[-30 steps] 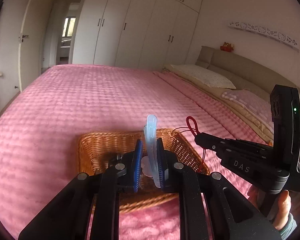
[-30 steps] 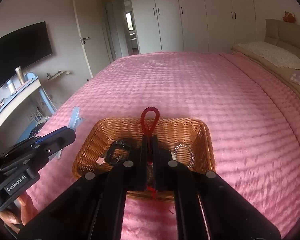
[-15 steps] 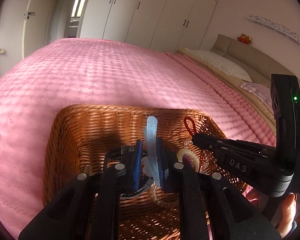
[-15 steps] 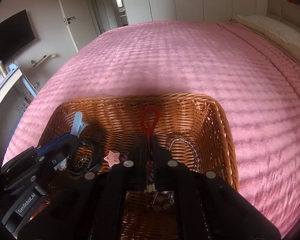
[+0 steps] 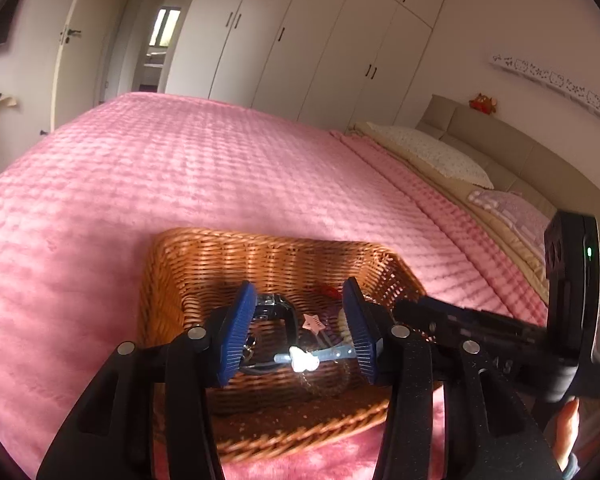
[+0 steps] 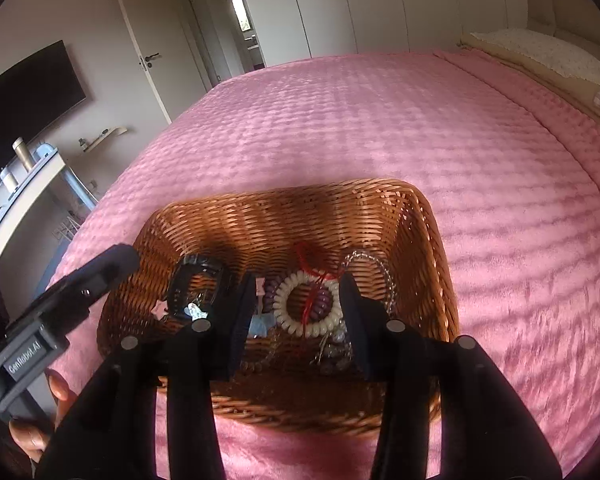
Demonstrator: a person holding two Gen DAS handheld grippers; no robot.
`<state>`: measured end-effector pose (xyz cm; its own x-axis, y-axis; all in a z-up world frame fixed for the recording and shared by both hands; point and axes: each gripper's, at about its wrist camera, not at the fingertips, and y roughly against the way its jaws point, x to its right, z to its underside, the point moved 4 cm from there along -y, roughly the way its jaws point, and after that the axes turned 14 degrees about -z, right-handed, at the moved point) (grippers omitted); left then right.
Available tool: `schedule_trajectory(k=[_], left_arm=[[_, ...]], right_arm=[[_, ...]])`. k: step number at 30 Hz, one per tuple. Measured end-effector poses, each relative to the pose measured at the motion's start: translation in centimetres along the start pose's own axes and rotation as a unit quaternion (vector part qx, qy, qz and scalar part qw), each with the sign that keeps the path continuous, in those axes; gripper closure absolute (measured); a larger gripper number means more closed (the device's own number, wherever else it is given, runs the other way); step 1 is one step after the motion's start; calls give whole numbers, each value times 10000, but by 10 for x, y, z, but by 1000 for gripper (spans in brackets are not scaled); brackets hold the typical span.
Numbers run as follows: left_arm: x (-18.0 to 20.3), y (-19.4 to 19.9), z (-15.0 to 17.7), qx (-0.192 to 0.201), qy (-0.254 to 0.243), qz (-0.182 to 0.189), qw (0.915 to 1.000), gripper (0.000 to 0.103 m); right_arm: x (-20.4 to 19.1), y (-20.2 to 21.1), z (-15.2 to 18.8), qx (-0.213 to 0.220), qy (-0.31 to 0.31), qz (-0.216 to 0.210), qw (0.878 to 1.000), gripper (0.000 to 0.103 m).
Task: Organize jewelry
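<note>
wicker basket (image 6: 420,216) of jewelry, left claw (image 5: 298,330) opening over clear clip (image 5: 320,357), right claw (image 6: 298,304) opening, empty

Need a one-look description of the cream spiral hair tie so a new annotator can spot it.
On the pink bedspread sits a brown woven wicker basket; look inside it, toward its right half in the right wrist view. The cream coiled plastic hair tie lies flat there as a ring around a purple coil, a red cord crossing it. It is the only pale, phone-cord spiral.
</note>
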<state>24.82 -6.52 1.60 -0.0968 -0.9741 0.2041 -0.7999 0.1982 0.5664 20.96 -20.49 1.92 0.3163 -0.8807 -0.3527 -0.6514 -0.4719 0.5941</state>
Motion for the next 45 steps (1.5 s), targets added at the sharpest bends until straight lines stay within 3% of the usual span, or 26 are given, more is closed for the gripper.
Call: schedule_trajectory(k=[3, 7, 8, 13, 18, 22, 26, 32, 45], left_arm=[[3, 27, 2, 163, -78, 20, 9998, 56], [1, 70, 17, 477, -239, -156, 9985, 40], [-1, 78, 22, 558, -277, -275, 9977, 35], [-14, 121, 53, 933, -471, -979, 9897, 33], [-24, 156, 81, 1279, -427, -1363, 9815, 29], [-24, 178, 101, 1677, -462, -1641, 9710, 21], [-24, 185, 118, 1901, -629, -1893, 9613, 21], [-31, 187, 140, 1892, -596, -1956, 9604, 18], [-37, 181, 143, 1781, -454, -1961, 9632, 11]], right_arm=[[-18, 21, 16, 121, 213, 27, 9997, 58], [-40, 48, 41, 385, 448, 136, 9982, 51], [-44, 54, 47, 477, 522, 224, 9972, 50], [-59, 82, 80, 1041, 765, 571, 9900, 48], [-72, 108, 102, 1553, 948, 762, 9803, 45], [-80, 118, 121, 1772, 1135, 882, 9736, 34], [-87, 119, 137, 1840, 1316, 931, 9696, 33], [-91, 115, 151, 1876, 1344, 887, 9689, 32], [-90, 108, 159, 1849, 1292, 811, 9709, 25]])
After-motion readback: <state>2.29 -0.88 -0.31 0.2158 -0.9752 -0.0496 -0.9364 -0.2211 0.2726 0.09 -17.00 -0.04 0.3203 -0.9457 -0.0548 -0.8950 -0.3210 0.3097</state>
